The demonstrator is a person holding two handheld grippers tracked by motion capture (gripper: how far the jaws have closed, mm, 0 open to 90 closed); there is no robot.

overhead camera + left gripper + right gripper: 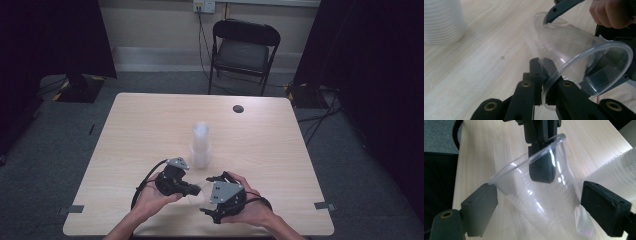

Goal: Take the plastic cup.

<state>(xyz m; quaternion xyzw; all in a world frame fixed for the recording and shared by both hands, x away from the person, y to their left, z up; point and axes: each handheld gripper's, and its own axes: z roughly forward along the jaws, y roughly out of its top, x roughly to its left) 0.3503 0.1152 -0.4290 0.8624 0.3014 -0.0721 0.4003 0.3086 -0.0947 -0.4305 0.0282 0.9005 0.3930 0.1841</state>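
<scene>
Pinched by its rim in my left hand-held gripper [541,82], the cup [574,55] hangs tilted above the surface [481,67]. My right hand-held gripper [536,202] stands wide around its body, pads apparently clear. That thin rim hold could slip or crease, dropping the cup near the stack [200,145].

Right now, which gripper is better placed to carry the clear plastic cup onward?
Probably the left gripper: its jaws pinch the clear plastic cup at the rim, while the right gripper stands open around the cup's body.

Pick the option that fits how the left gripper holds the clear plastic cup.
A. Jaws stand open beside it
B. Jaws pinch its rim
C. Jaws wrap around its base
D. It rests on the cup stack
B: the left gripper has its jaws pinched on the rim of the clear plastic cup, one jaw inside the wall, one outside.
</scene>
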